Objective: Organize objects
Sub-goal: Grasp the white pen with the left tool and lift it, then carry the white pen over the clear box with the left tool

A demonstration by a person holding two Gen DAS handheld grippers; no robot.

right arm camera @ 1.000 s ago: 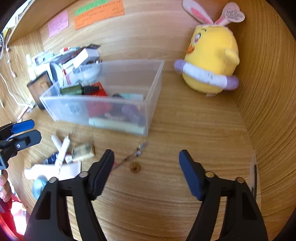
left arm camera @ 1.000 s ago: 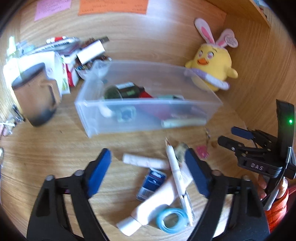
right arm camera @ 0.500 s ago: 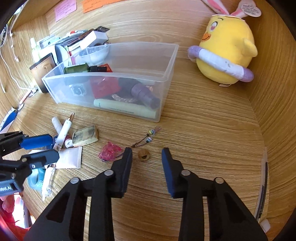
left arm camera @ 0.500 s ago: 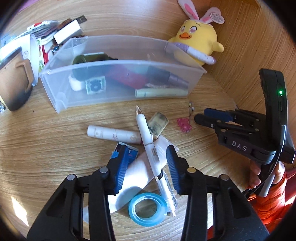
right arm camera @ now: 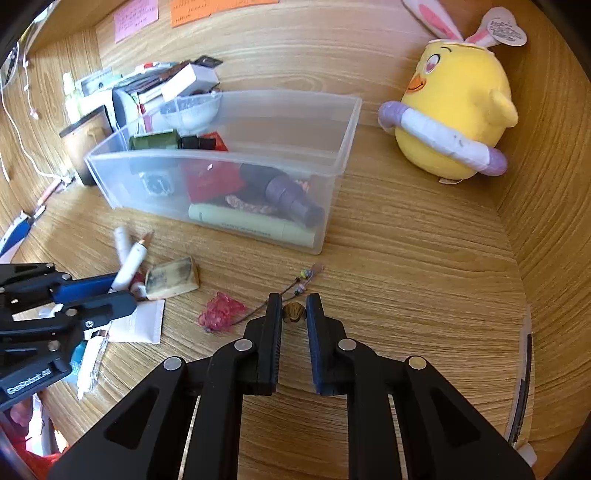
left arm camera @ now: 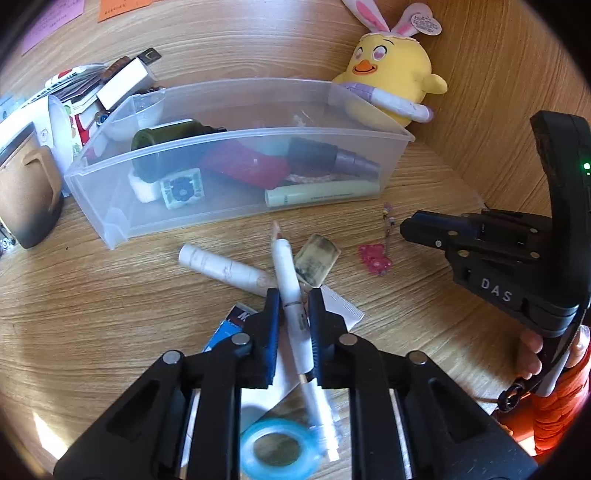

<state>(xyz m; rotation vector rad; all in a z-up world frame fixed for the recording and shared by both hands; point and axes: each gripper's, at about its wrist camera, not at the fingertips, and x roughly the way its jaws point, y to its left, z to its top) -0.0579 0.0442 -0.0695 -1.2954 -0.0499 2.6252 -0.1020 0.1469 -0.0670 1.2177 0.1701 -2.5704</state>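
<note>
One slim white pen, copper tip

I am working over a matt, grained wood desk. The bin is looking like frosted, smooth plastic, the chick like soft plush cloth, my pen like glossy white plastic.

table: light wood grain, sunlit patches | back wall: same wood, rises behind table | sticky notes: orange + pink on wall | side panel: wood, rt of table
</note>
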